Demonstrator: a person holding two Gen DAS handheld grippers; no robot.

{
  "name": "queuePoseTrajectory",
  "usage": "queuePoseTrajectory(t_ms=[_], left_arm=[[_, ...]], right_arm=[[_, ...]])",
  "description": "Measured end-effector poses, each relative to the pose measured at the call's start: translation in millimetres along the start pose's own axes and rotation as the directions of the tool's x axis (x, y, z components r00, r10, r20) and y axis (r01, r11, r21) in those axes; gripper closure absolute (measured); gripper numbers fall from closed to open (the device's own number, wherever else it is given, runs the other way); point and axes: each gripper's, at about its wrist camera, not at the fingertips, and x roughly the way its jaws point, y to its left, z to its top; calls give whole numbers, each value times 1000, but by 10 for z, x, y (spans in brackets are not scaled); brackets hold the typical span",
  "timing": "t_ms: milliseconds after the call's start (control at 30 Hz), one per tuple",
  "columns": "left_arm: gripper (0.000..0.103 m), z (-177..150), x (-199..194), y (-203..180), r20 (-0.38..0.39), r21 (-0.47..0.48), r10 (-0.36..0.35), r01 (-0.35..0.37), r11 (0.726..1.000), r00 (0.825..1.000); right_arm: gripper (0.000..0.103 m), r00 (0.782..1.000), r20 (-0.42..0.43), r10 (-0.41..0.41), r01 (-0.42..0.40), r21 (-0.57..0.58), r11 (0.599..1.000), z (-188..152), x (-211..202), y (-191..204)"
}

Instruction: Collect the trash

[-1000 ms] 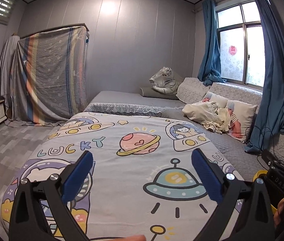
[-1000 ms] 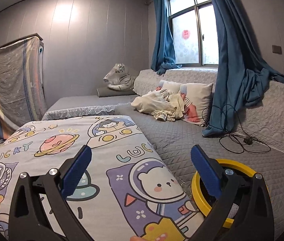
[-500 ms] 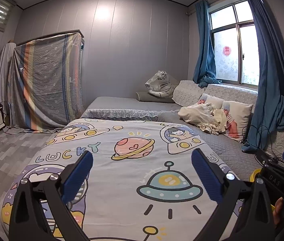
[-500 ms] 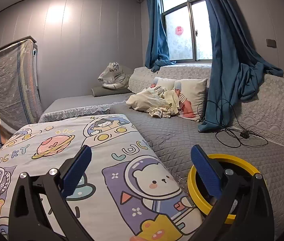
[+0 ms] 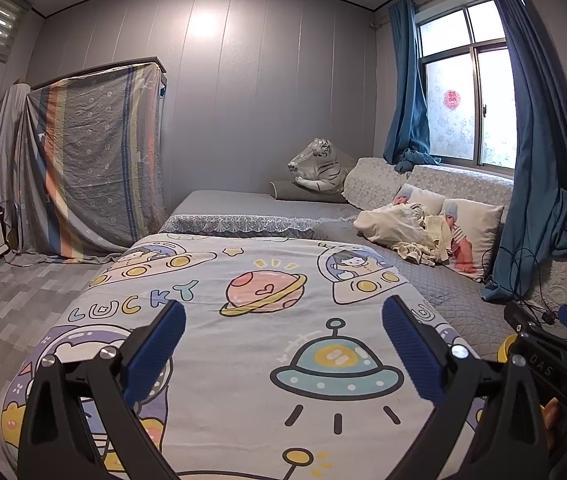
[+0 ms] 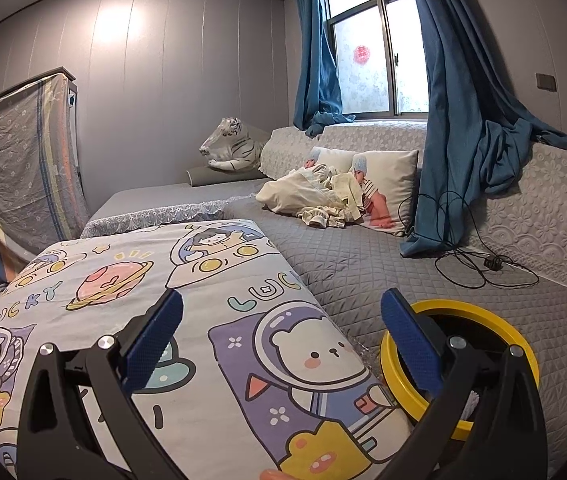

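- Left gripper (image 5: 283, 340): jaws spread wide, nothing in them, hovering over the cartoon space bedsheet (image 5: 267, 320).
- Right gripper (image 6: 281, 334): also wide open and empty.
- Yellow-rimmed bin (image 6: 495, 320) sits at 4 o'clock on the grey quilt (image 6: 383, 260); maybe something white inside, hard to tell.

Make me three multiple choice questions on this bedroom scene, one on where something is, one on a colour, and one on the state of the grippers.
1. Where does the yellow-rimmed bin stand?
A. on the grey quilted cover
B. on the floor
C. on the windowsill

2. What colour are the curtains?
A. red
B. blue
C. white

3. How are the left gripper and right gripper?
A. both shut on trash
B. one open, one shut
C. both open and empty

Answers: 1 A, quilting surrounds its rim; 2 B, blue drapes flank the window; 3 C, nothing lies between the spread pads.
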Motion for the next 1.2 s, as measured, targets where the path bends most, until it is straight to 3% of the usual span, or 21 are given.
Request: queuePoseTrajectory(t_ms=[1200], left_arm=[[8, -72, 52, -2, -22, 1, -18, 18, 1000, 1000]], right_arm=[[8, 1000, -30, -5, 5, 10, 1000, -57, 89, -11]])
